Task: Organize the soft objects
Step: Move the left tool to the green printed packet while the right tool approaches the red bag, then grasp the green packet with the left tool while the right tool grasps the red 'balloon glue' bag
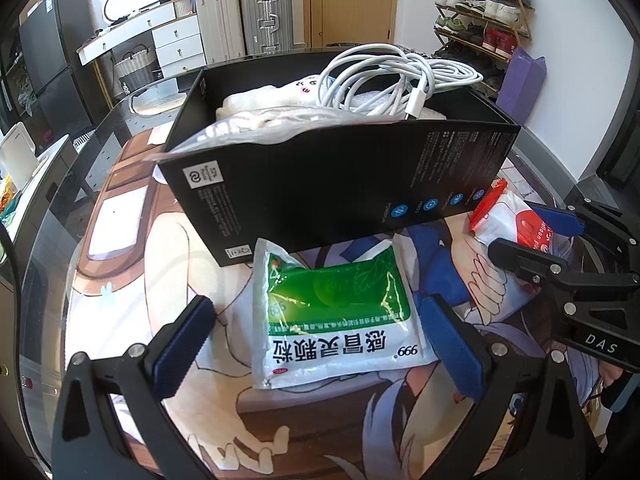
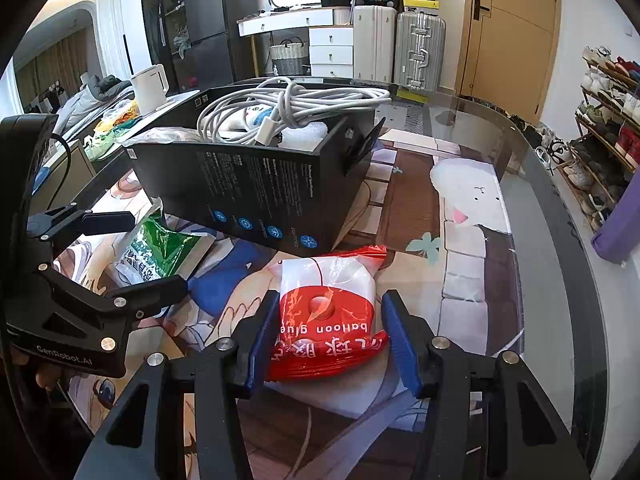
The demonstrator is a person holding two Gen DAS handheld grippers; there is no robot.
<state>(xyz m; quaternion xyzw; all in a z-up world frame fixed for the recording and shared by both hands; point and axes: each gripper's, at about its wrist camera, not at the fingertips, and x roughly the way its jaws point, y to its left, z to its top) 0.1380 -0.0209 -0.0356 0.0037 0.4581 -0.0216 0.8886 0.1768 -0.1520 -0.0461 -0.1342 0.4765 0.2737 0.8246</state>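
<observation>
A green and white medicine packet (image 1: 336, 312) lies flat on the printed mat in front of a black box (image 1: 320, 184). My left gripper (image 1: 316, 344) is open, its blue pads on either side of the packet's near end. A red and white balloon glue packet (image 2: 326, 312) lies right of it. My right gripper (image 2: 330, 340) is open around that packet, pads close to its sides. The box (image 2: 256, 184) holds a coiled white cable (image 2: 288, 108), white cloth (image 1: 256, 100) and a clear bag (image 1: 240, 128). The red packet also shows in the left wrist view (image 1: 508, 216).
The glass table edge (image 2: 552, 208) curves along the right. A purple bag (image 2: 620, 232) and a shoe rack (image 2: 608, 120) stand beyond it. Suitcases (image 2: 400, 44), drawers and a white kettle (image 2: 150, 88) stand behind the table.
</observation>
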